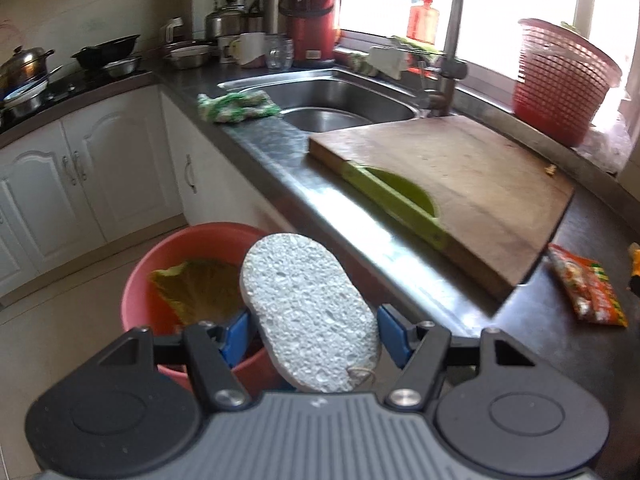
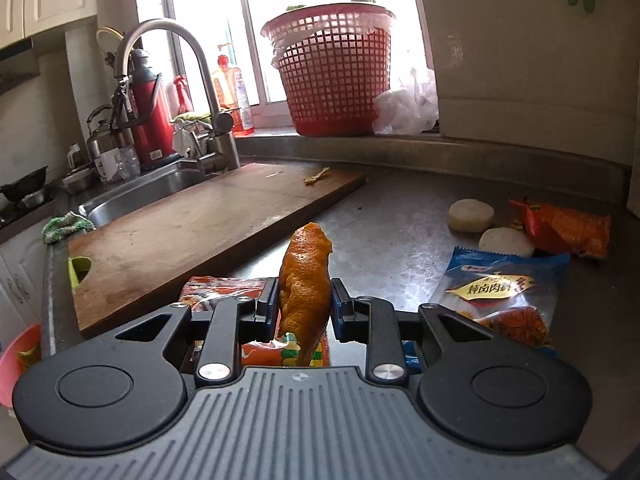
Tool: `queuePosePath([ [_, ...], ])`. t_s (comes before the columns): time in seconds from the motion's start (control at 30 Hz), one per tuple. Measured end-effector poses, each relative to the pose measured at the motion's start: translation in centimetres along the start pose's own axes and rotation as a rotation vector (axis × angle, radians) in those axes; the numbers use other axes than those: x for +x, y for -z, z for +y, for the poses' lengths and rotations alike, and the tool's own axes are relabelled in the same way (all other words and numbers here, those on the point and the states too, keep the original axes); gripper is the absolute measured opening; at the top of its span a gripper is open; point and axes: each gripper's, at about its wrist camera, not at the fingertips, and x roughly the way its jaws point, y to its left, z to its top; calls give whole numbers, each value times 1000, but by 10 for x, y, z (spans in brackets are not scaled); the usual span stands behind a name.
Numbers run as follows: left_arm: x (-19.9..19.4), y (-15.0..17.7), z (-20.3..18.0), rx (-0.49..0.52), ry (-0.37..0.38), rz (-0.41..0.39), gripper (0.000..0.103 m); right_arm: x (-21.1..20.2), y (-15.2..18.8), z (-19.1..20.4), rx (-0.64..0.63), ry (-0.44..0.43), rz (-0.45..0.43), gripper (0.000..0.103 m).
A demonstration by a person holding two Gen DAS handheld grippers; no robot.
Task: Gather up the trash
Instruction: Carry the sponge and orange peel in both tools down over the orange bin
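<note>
Both my grippers carry trash.
My left gripper [image 1: 312, 330] clamps a grey sponge [image 1: 308, 312] above the pink bucket [image 1: 160, 264]; my right gripper [image 2: 305, 300], narrowly parted, pinches orange peel [image 2: 305, 280].

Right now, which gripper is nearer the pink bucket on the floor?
Left. The left gripper, holding a sponge, hangs right over the pink bucket. The right gripper holds an orange peel above the counter; the bucket sits at that view's far-left edge.

Sunlit window [image 2: 256, 20], white cabinets [image 1: 60, 184]
</note>
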Motion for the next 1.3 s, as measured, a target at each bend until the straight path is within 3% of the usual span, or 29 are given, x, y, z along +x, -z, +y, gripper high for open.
queuePosePath([
  [0.27, 12, 3, 32, 6, -75, -2, 66, 5, -2, 7, -75, 67, -10, 32],
  [0.47, 20, 2, 58, -6, -118, 4, 66, 1, -14, 23, -61, 38, -2, 32],
  [0.93, 43, -16, 102, -3, -157, -16, 66, 3, -39, 138, -136, -208, 26, 32],
  [1.3, 61, -38, 125, -6, -163, -34, 66, 24, -52, 230, -169, -421, 127, 34],
])
